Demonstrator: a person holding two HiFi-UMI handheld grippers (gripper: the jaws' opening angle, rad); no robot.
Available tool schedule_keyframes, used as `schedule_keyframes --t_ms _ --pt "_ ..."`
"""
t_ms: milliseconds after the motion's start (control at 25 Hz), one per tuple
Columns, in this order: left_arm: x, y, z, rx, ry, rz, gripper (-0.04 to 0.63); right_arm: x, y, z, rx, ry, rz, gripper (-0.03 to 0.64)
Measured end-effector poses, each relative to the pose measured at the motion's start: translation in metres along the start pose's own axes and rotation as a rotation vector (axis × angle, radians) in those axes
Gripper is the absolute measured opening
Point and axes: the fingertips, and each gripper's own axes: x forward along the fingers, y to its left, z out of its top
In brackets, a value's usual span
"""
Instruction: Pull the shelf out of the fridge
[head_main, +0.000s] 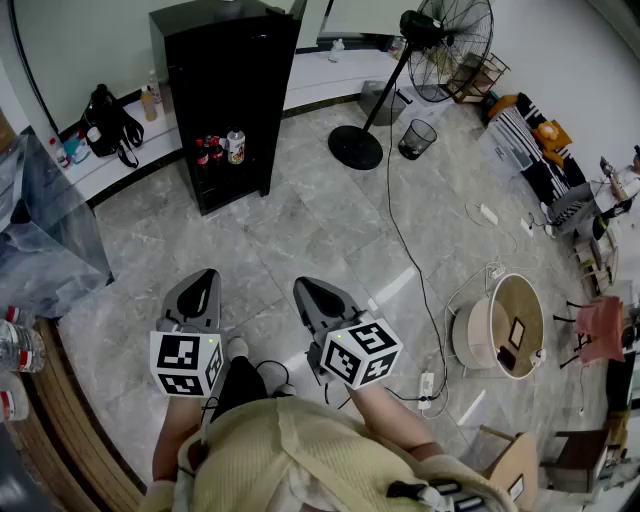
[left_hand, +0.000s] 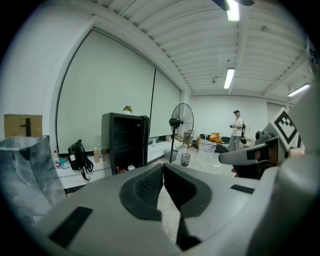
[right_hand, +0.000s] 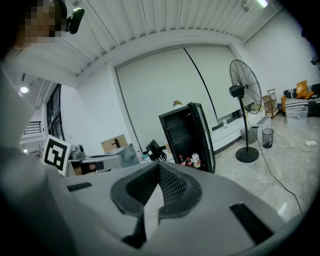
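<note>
A tall black fridge (head_main: 228, 95) stands against the far wall with its door open; it shows too in the left gripper view (left_hand: 125, 142) and the right gripper view (right_hand: 187, 137). Dark shelves (right_hand: 181, 136) are inside it, and bottles and a can (head_main: 222, 149) sit at its bottom. My left gripper (head_main: 200, 285) and right gripper (head_main: 312, 293) are held side by side over the floor, well short of the fridge. Both are shut with nothing between the jaws, as the left gripper view (left_hand: 163, 170) and the right gripper view (right_hand: 159, 167) show.
A standing fan (head_main: 440, 35) with a round base (head_main: 356, 147) and a mesh bin (head_main: 416, 138) stand right of the fridge. A cable and power strip (head_main: 427, 384) lie on the floor by a round tub (head_main: 500, 325). A low ledge (head_main: 120, 160) carries a black bag and bottles. A person (left_hand: 236, 131) stands far off.
</note>
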Motion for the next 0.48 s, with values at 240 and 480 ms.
schedule_keyframes --t_ms 240,480 --pt "0.01 0.006 -0.006 -0.066 0.013 -0.025 0.017 0.018 -0.005 -0.002 0.011 0.02 -0.003 0.015" --pt "0.022 0.024 -0.003 -0.098 -0.001 -0.04 0.017 0.045 -0.001 0.007 0.059 0.003 0.053 0.017"
